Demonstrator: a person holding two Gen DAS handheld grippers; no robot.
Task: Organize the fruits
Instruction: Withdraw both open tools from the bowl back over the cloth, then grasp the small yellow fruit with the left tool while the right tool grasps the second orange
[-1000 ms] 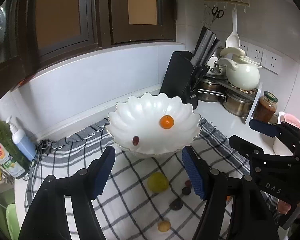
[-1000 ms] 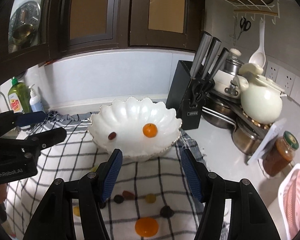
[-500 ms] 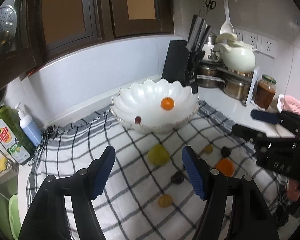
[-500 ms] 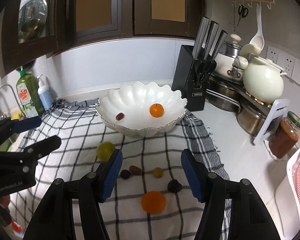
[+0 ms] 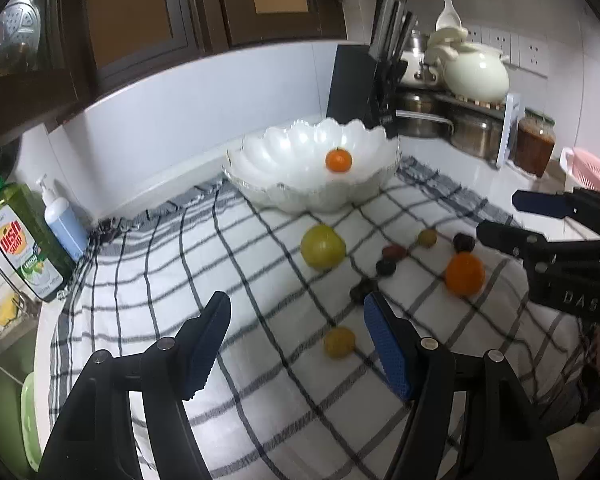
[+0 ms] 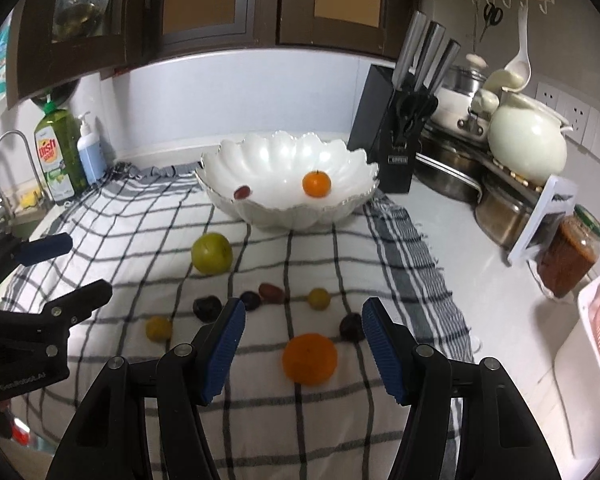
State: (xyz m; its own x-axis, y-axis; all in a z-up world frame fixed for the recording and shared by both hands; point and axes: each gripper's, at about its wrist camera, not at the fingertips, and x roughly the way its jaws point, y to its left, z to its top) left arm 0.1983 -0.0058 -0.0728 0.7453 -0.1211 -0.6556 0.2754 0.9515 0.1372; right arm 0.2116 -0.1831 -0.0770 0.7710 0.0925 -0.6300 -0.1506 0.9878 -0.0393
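Right wrist view shows me the big orange (image 6: 309,358) lying on the checked cloth (image 6: 140,240), just in front of my right gripper (image 6: 303,334). Its jaws are spread apart with nothing between them, and the orange sits low in the gap ahead.

I think this orange will feel firm and a bit heavy for its size. Its skin looks bumpy, so the blue pads should not slip much. It is round, so it could roll away on the soft cloth. I would take it across its widest middle and squeeze gently.

Small fruits lie around it. A dark plum (image 6: 351,326) is just beside it, near the right pad. A little yellow fruit (image 6: 319,299), a reddish one (image 6: 271,292) and two more dark ones (image 6: 207,308) lie further out. These look soft and could squash, so I must pinch them lightly. A green apple (image 6: 211,253) sits nearer the bowl; it looks hard and smooth.

My left gripper (image 5: 297,320) is loose and empty too. A small yellow fruit (image 5: 339,342) lies on the cloth between its pads.

At the back stands the white bowl (image 6: 260,160), holding one small orange (image 6: 317,183) and a red grape (image 6: 242,191). It looks like china, so I should set fruit in softly.

Most fruit is not in the bowl yet.
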